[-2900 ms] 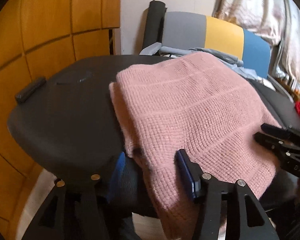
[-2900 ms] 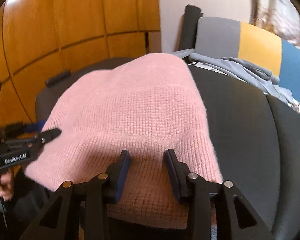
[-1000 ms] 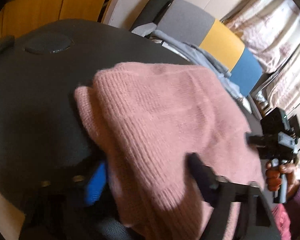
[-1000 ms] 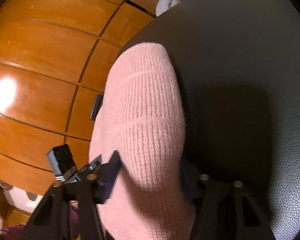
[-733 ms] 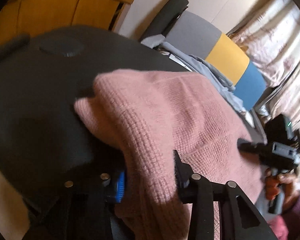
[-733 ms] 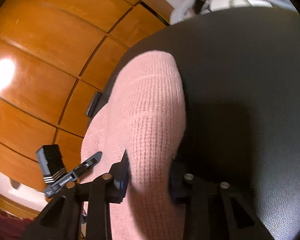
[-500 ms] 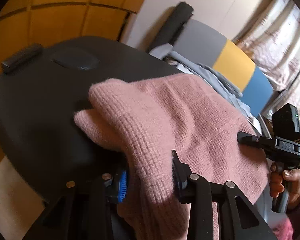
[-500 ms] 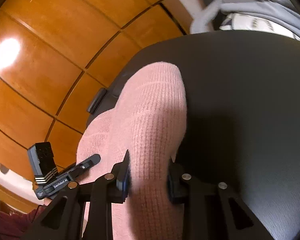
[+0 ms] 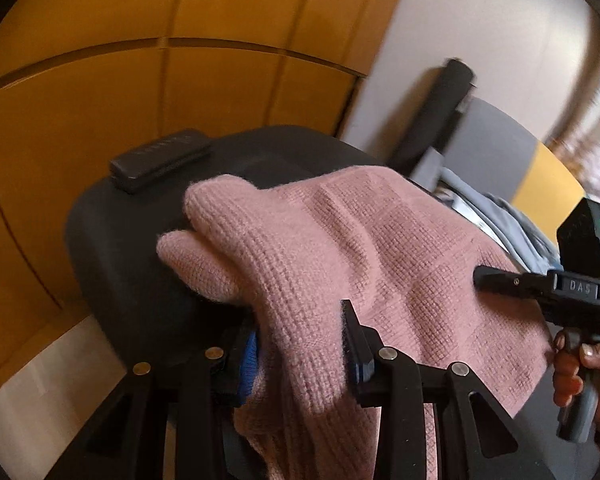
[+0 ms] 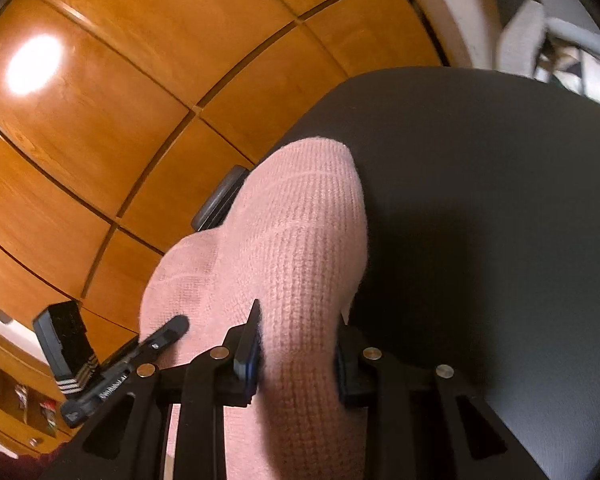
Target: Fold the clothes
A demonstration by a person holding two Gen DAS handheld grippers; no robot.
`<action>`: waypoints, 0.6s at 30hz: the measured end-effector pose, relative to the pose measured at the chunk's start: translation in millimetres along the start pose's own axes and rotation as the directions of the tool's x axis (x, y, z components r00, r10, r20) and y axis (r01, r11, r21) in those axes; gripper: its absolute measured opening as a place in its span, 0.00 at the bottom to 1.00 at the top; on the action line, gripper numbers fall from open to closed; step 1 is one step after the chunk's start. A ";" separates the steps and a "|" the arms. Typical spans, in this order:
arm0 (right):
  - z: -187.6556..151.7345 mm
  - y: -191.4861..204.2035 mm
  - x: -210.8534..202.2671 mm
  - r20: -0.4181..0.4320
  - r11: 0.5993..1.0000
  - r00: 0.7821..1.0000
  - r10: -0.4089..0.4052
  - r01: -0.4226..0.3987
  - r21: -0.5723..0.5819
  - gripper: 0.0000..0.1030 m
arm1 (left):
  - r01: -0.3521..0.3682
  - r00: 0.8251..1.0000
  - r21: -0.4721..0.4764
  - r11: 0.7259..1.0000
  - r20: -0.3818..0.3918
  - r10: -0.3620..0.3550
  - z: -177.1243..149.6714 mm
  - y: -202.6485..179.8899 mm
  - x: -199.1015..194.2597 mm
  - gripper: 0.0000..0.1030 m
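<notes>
A folded pink knitted sweater (image 9: 372, 248) lies partly on a black padded surface (image 9: 124, 248) and is lifted at its near edge. My left gripper (image 9: 300, 344) is shut on the sweater's near left edge, a thick fold bulging between its fingers. My right gripper (image 10: 296, 348) is shut on the sweater (image 10: 300, 232) at its near right edge. In the left wrist view the right gripper (image 9: 496, 276) shows at the far right, held by a hand (image 9: 580, 364). In the right wrist view the left gripper (image 10: 172, 328) appears at the lower left.
A small black remote-like bar (image 9: 160, 160) lies at the far corner of the black surface. Orange wooden panels (image 10: 140, 80) stand behind. A grey, yellow and blue chair back (image 9: 520, 160) with grey clothes (image 9: 500, 216) on it stands at the right.
Both grippers closed on the sweater's near edge and raised it. The cloth has bunched up between the fingers, and the cameras now tilt upward toward the wooden panels.
</notes>
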State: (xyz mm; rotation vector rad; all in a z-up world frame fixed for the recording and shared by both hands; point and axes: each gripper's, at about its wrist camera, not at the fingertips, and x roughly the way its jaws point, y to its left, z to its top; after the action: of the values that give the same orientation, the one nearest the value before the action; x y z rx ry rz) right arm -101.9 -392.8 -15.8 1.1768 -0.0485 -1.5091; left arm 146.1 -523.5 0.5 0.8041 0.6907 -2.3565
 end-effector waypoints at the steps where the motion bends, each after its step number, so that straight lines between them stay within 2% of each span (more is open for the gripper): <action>1: 4.0 0.4 6.8 -0.004 1.000 1.000 -0.003 0.003 -0.003 0.27 | -0.010 1.000 -0.012 1.000 0.002 0.010 3.5 7.2 3.5 0.36; 9: 33.5 -2.6 51.4 -0.018 1.000 1.000 -0.022 0.022 -0.007 0.27 | -0.086 0.996 -0.085 0.993 -0.001 0.086 30.8 55.5 36.1 0.36; 12: 33.4 -13.8 46.7 -0.013 0.999 0.999 -0.033 0.033 -0.010 0.27 | -0.105 0.994 -0.091 0.990 0.004 0.106 39.2 59.2 47.0 0.37; 14: 48.9 -5.0 66.7 -0.015 0.999 0.999 -0.047 0.047 -0.009 0.28 | -0.109 0.994 -0.106 0.988 0.006 0.111 41.3 60.7 51.0 0.37; 18: 63.7 -4.2 80.0 -0.033 0.996 0.996 -0.077 0.075 -0.052 0.33 | -0.107 0.994 -0.153 0.982 0.015 0.111 32.4 61.2 50.2 0.38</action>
State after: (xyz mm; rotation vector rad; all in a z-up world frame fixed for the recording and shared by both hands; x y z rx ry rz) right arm -134.2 -487.6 -36.8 1.1751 0.0583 -1.5475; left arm 139.1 -603.8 -28.1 0.7281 0.7861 -2.1820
